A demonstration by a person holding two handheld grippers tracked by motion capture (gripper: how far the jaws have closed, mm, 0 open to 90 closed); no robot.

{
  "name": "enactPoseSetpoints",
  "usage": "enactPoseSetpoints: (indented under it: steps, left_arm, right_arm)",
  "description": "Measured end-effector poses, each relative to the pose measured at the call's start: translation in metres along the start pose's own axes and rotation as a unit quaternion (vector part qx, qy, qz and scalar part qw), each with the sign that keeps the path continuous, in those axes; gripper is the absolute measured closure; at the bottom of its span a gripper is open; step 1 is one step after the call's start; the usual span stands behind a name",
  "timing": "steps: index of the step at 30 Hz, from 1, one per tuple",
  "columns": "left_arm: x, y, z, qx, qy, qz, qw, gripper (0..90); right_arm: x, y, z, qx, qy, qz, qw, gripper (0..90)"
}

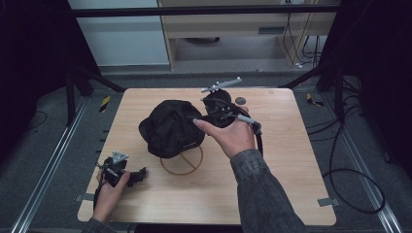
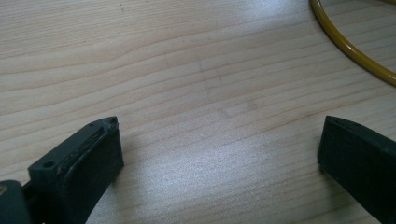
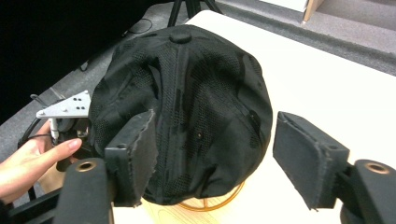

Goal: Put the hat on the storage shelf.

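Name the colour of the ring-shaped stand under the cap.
Yellow-gold; the ring stand shows best in the left gripper view, beneath the black cap.

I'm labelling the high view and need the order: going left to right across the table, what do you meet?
left gripper → black cap on the yellow ring stand → right gripper → small dark disc

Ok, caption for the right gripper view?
Open right tool poised at black cap sitting on yellow ring stand.
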State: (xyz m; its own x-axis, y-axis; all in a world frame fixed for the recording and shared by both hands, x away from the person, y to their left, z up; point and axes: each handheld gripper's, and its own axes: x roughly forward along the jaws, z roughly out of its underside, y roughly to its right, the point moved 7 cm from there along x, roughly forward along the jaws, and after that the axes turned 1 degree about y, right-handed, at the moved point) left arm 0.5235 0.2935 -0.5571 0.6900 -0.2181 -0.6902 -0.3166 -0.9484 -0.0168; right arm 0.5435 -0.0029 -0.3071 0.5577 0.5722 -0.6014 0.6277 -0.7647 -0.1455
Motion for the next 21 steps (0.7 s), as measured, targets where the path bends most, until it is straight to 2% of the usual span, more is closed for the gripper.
enactPoseSetpoints:
  steps: [4, 11, 21]
  left_arm:
    - [0.000, 0.000, 0.000, 0.000, 0.000, 0.000, 1.0000, 0.0]
    - [0.000, 0.000, 0.000, 0.000, 0.000, 0.000, 1.0000, 0.0]
    - [0.000, 0.000, 0.000, 0.000, -0.001, -0.001, 1.0000, 0.0]
  right_arm:
    - [-0.004, 0.004, 0.004, -0.003, 0.003, 0.006, 1.0000, 25.4]
    - [-0.014, 0.015, 0.009, 0.000, 0.018, 0.030, 0.9994, 16.5]
    - [-0.024, 0.031, 0.018, 0.006, 0.031, 0.053, 0.9981, 9.6]
